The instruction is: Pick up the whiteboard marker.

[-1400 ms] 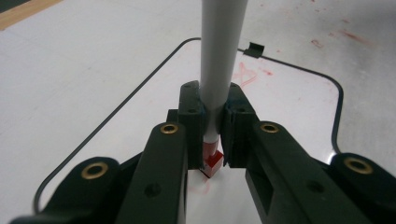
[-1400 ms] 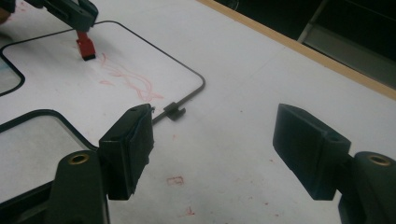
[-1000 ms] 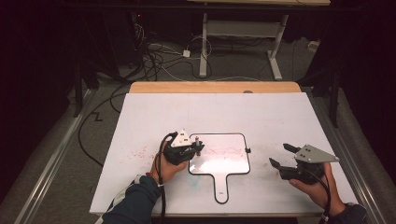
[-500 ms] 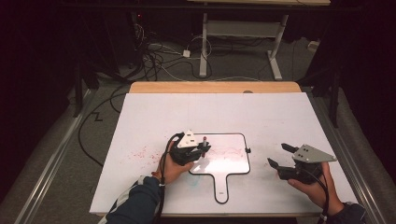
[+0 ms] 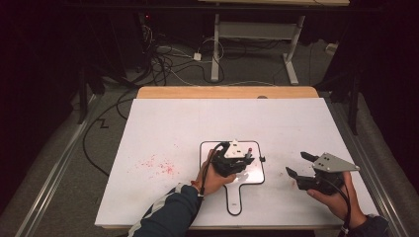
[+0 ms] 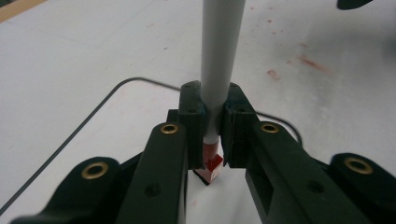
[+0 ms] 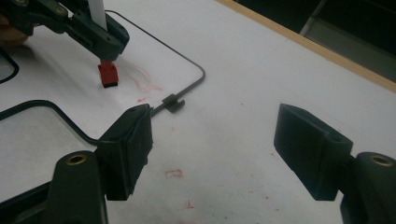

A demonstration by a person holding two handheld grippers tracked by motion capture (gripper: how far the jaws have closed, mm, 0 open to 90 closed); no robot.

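Red-tipped marker [image 6: 219, 70], clamped upright in the left gripper's [image 5: 245, 160] fingers, has slid rightward across the paddle-shaped whiteboard [image 5: 249, 176] to its right edge, so the stroke seems nearly finished. Right gripper [image 5: 299, 166], beside the whiteboard, waits wide open.

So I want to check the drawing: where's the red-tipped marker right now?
The marker is clamped in the left tool, in the high view at table centre, its red tip over the black-outlined paddle-shaped board, beside faint red scribbles.

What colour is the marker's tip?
Red, on the marker with a white barrel; clearest in the right gripper view.
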